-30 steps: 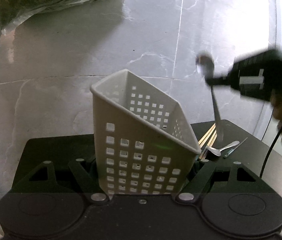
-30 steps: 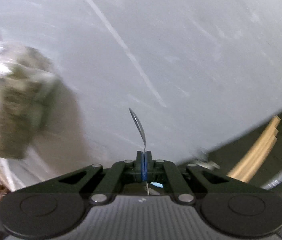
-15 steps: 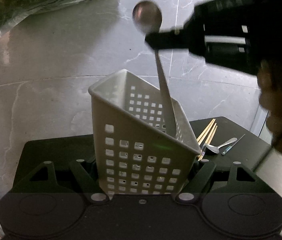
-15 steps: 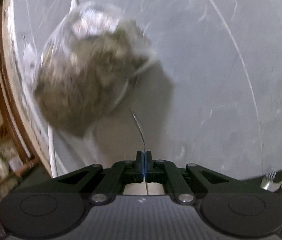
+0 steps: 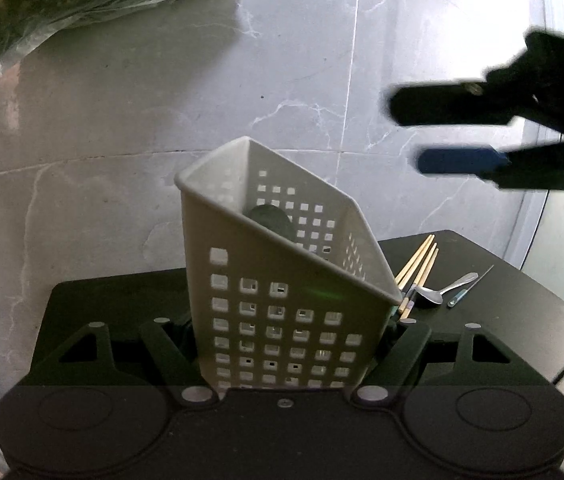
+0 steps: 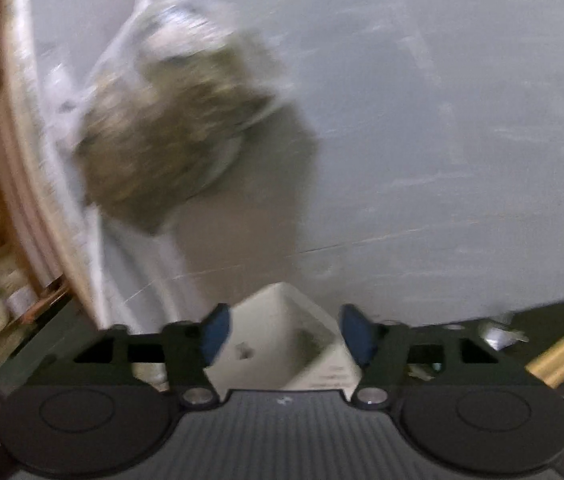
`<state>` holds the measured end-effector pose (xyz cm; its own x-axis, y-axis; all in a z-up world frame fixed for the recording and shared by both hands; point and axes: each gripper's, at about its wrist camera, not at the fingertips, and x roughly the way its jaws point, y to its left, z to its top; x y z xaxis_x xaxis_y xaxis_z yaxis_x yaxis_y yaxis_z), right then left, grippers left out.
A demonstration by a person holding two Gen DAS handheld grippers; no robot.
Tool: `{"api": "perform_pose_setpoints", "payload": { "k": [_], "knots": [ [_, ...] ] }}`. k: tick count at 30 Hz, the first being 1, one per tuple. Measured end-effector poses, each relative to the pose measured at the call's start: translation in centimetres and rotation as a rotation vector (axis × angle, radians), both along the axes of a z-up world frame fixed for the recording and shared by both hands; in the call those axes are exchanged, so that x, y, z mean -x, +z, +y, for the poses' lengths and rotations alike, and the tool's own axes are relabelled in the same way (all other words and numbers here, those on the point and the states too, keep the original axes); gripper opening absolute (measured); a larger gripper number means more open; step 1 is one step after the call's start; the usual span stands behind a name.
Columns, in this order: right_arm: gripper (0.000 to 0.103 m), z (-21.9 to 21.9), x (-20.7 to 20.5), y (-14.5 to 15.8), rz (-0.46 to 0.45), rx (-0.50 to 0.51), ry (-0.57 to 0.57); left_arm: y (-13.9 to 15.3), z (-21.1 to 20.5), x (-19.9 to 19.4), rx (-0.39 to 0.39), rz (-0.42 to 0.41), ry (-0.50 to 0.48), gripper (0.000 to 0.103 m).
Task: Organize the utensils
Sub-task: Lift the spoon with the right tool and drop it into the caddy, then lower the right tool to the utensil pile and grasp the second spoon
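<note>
- The left gripper (image 5: 285,360) has its fingers closed against the sides of the white perforated caddy (image 5: 282,280), tilting its mouth toward the other hand, presumably so utensils slide in easily.
- A dark spoon bowl (image 5: 272,218) shows inside the caddy.
- The right gripper (image 6: 283,338) hangs above the caddy's mouth, its blue-padded fingers (image 6: 214,334) spread wide and empty.
- Chopsticks (image 5: 417,268), a small spoon (image 5: 443,292) and a thin pick (image 5: 469,286) lie near the black counter (image 5: 501,292)'s far right corner, not yet sorted.
</note>
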<state>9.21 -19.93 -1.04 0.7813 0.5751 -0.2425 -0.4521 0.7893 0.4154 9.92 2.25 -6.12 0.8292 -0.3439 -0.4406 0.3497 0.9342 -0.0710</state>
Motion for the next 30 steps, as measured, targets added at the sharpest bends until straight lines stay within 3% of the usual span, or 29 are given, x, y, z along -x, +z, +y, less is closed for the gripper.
{"api": "perform_pose_setpoints", "payload": {
  "k": [2, 6, 12, 20, 23, 26, 30],
  "knots": [
    [0.090, -1.4, -0.5, -0.6, 0.055, 0.003, -0.088, 0.0, -0.1, 0.0, 0.000, 0.000, 0.003, 0.078],
    [0.091, -4.2, -2.7, -4.1, 0.263, 0.011, -0.163, 0.1, -0.2, -0.1, -0.003, 0.005, 0.011, 0.078],
    [0.093, -5.6, -5.9, -8.3, 0.423, -0.144, -0.143, 0.3, -0.5, -0.1, -0.008, 0.011, 0.026, 0.078],
    [0.096, -5.2, -8.3, -10.6, 0.470, -0.240, -0.129, 0.3, -0.9, -0.1, -0.009, 0.015, 0.050, 0.078],
    [0.103, -5.6, -8.8, -11.6, 0.518, -0.311, -0.137, 0.3, -0.9, 0.0, -0.009, 0.016, 0.057, 0.078],
    [0.103, -6.3, -8.9, -12.6, 0.550, -0.383, -0.167, 0.3, -0.9, 0.0, -0.010, 0.017, 0.062, 0.078],
    [0.103, -6.5, -9.0, -12.7, 0.533, -0.376, -0.176, 0.4, -1.0, 0.0, -0.010, 0.018, 0.065, 0.078]
  ]
}}
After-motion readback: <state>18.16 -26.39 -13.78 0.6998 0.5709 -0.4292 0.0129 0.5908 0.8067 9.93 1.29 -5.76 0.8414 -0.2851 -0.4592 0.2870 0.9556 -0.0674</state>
